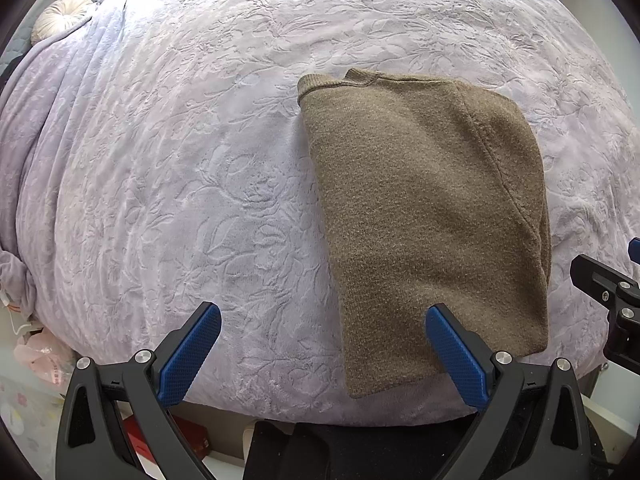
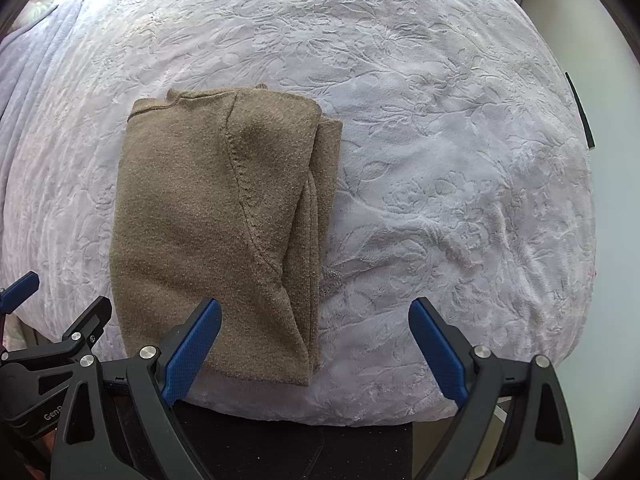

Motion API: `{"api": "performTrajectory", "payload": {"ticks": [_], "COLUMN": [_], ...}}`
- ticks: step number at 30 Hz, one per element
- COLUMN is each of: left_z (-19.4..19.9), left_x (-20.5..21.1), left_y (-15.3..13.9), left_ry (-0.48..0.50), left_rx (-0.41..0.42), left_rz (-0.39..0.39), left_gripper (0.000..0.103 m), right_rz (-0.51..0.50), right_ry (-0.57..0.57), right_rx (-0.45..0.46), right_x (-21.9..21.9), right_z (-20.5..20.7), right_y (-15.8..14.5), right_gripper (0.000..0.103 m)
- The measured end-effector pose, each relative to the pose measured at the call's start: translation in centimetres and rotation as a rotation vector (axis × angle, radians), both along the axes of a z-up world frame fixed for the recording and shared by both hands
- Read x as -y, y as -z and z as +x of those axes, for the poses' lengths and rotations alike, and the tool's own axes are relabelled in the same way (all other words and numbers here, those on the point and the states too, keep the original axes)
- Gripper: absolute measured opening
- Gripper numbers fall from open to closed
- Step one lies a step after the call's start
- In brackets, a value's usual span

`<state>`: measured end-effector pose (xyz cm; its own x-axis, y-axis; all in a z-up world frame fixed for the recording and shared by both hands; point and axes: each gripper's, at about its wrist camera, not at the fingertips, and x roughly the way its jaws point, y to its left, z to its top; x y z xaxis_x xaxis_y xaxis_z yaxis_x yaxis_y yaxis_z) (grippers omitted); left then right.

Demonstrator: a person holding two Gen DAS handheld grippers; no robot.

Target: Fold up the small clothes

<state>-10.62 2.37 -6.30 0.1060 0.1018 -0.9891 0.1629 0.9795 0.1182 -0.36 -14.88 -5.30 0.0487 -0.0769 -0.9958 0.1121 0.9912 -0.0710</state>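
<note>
An olive-brown knit garment [image 1: 424, 216] lies folded into a long rectangle on the lilac embossed bedspread [image 1: 180, 160]; it also shows in the right wrist view [image 2: 200, 216], with folded layers stacked along its right edge. My left gripper [image 1: 322, 320] is open and empty above the near edge of the bed, its right finger [image 1: 456, 356] over the garment's near end. My right gripper [image 2: 316, 316] is open and empty, its left finger [image 2: 192, 344] over the garment's near right corner.
A round cream cushion [image 1: 64, 16] sits at the bed's far left. Red boxes [image 1: 192, 436] and pink bags [image 1: 44, 360] lie on the floor at the near left. The other gripper shows at each view's edge: the right one [image 1: 612, 292], the left one [image 2: 48, 344].
</note>
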Motion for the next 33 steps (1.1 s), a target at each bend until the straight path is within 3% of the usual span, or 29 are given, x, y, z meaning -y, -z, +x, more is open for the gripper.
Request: {"api": "performTrajectory", "payload": {"ticks": [33], "left_z": [0.14], "left_x": [-0.18], "left_y": [0.34], "left_ry": [-0.001], "left_rx": [-0.007], "left_rz": [0.002], "left_gripper": [0.103], "right_rz": [0.005], "right_ry": [0.006], "right_rx": [-0.003], "right_x": [0.09], "right_z": [0.16], "right_y": [0.23], "right_gripper": [0.096]}}
